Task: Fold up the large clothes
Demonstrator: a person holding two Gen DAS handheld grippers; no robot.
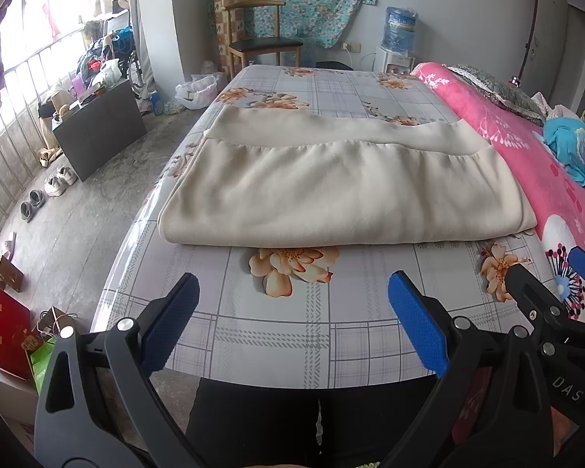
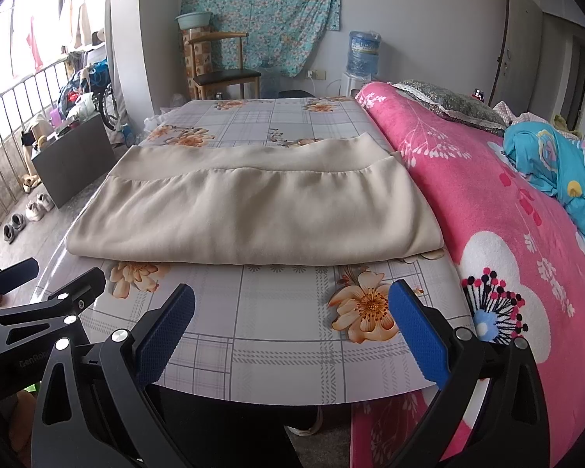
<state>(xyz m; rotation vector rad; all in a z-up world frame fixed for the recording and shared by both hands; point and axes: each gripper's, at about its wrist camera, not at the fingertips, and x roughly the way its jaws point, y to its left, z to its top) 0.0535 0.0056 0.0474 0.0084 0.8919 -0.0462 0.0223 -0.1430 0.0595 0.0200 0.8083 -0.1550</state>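
Note:
A large beige garment (image 1: pixel 343 191) (image 2: pixel 253 214) lies folded flat on a table with a grey plaid, flower-print cover (image 1: pixel 292 335) (image 2: pixel 284 335). Its ribbed hem band faces the far side and the folded edge faces me. My left gripper (image 1: pixel 292 319) hovers open over the table's near edge, short of the garment, with nothing between its blue pads. My right gripper (image 2: pixel 292 319) is open too, also empty, near the same edge and further right. Each view shows the other gripper at its side: the right one (image 1: pixel 557 284) and the left one (image 2: pixel 50 284).
A pink floral blanket (image 2: pixel 487 210) covers the bed against the table's right side, with a blue bundle (image 2: pixel 553 163) and a pillow on it. A wooden chair (image 1: pixel 261 39) and water dispenser (image 1: pixel 397 43) stand beyond. Left: floor with shoes (image 1: pixel 54 183), a dark box (image 1: pixel 97 128), bags.

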